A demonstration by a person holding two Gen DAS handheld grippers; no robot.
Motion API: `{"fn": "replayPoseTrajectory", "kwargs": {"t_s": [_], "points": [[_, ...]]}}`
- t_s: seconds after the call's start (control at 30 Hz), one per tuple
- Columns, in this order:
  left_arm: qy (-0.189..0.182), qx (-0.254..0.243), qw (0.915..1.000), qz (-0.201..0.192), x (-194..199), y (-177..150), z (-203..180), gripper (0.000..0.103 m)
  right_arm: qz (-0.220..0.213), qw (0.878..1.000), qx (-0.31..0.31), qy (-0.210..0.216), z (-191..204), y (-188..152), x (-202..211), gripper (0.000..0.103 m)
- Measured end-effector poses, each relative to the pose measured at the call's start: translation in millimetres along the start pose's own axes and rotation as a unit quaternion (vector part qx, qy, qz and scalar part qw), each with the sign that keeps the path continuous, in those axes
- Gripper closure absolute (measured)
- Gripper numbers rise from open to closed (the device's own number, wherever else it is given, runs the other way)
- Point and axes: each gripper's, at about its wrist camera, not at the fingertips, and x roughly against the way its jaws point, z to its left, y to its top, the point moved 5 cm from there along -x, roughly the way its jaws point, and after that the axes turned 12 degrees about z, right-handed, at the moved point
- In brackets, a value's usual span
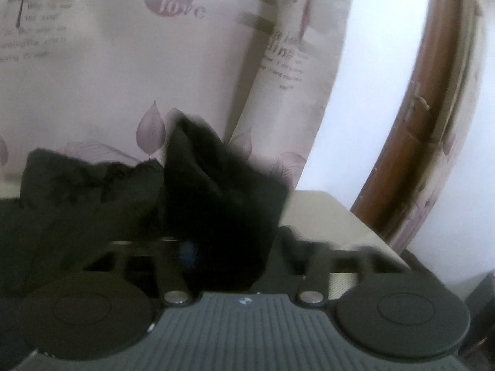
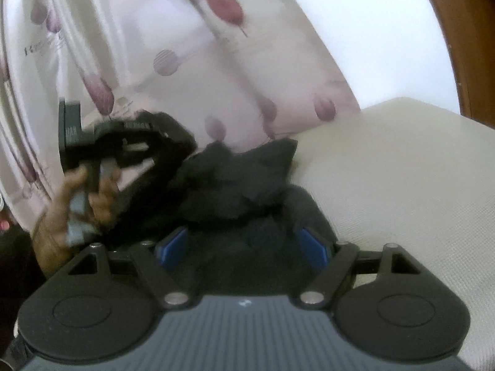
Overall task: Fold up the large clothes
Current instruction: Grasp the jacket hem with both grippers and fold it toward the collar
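A cream textured surface stands before one leaf-printed curtain, a white wall and a brown wooden frame. One black garment lies bunched near the surface's curtain-side edge. Two hand-held grippers: right jaws apart astride the cloth; left jaws apart, cloth between them.

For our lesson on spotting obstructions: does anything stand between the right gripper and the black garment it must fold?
Nothing visible does. The black garment lies directly ahead of the right gripper on the cream surface, with cloth already between its open fingers. The left gripper is off to the side.
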Motion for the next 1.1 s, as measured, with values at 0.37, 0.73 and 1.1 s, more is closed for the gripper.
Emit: {"fn": "replayPoseTrajectory", "kwargs": {"t_s": [0.37, 0.73, 1.1], "points": [[0.004, -0.007, 0.9945, -0.105, 91, -29, 12, 0.0, -0.029, 0.998, 0.028, 0.039, 26, 81, -51, 0.015], [0.175, 0.062, 0.9815, -0.045, 100, -84, 146, 0.002, 0.094, 0.996, -0.01, -0.003, 23, 144, -219, 0.017], [0.174, 0.173, 0.967, -0.07, 147, -110, 207, 0.005, 0.093, 0.995, 0.023, 0.019, 42, 90, -208, 0.086]]}}
